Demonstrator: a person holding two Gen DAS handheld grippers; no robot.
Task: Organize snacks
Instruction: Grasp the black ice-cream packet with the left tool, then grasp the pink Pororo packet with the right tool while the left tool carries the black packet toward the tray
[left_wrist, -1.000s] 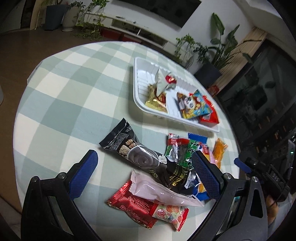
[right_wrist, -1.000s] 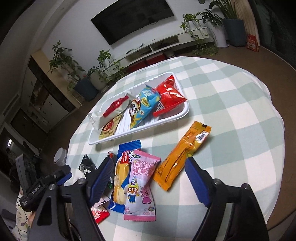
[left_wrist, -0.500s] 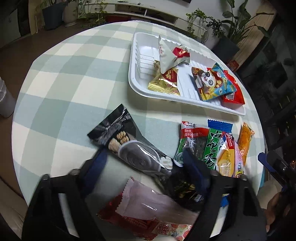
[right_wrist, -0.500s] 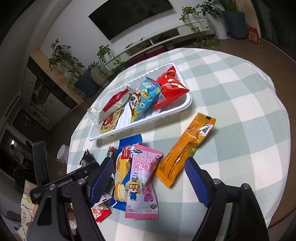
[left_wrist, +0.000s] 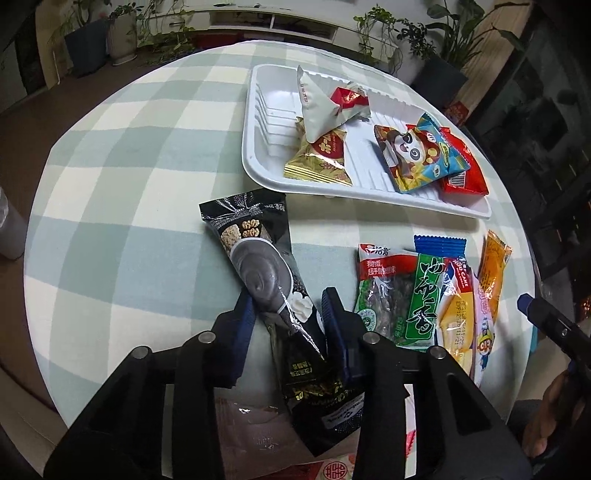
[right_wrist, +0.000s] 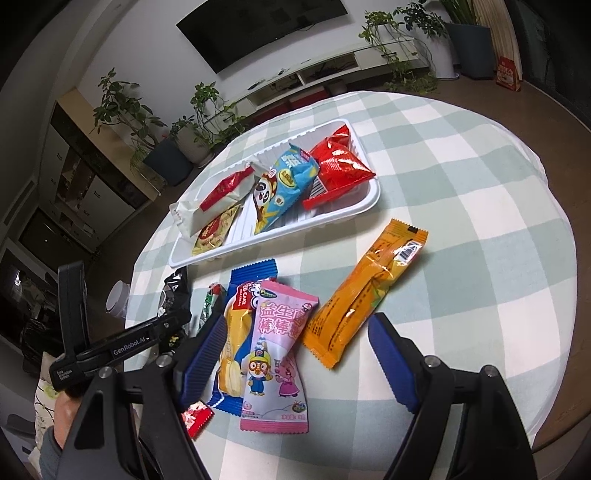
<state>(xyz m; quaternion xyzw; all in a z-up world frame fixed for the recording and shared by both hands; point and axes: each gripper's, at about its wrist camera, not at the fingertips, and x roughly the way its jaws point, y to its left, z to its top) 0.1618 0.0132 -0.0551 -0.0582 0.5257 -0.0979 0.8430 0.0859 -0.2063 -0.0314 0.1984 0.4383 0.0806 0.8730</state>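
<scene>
- My left hand-held gripper (left_wrist: 288, 310) has just been closing, and its two blue pads now sit narrow on either side of the long black snack packet (left_wrist: 266, 273); they look to be pressing its edges, with the packet's near end running back between the fingers toward the camera.
- The black packet lies flat on the checked worktop (left_wrist: 122, 184); its far end stretches ahead of the left hand-held gripper, stopping just short of the white tray (left_wrist: 258, 177).
- Just right of that gripper lie the green-and-red packet (left_wrist: 391, 295) and the blue-edged yellow cake packet (left_wrist: 454, 317), overlapping each other.
- Beneath and behind the left pads I see a pale pink packet (left_wrist: 255, 428), partly hidden by the gripper frame.
- My right hand-held gripper (right_wrist: 295, 354) stands wide, with nothing gripped; its jaws have eased in a little.
- Between the right pads, untouched, lie the pink cartoon packet (right_wrist: 277, 354) and the near end of the orange packet (right_wrist: 365, 295); the left pad (right_wrist: 203, 354) is just beside the cake packet's edge.
- Well ahead of the right gripper, the tray holds a red bag (right_wrist: 336, 162), a blue panda bag (right_wrist: 284, 188), a white-and-red packet (right_wrist: 218, 199) and a gold packet (right_wrist: 214, 232).
</scene>
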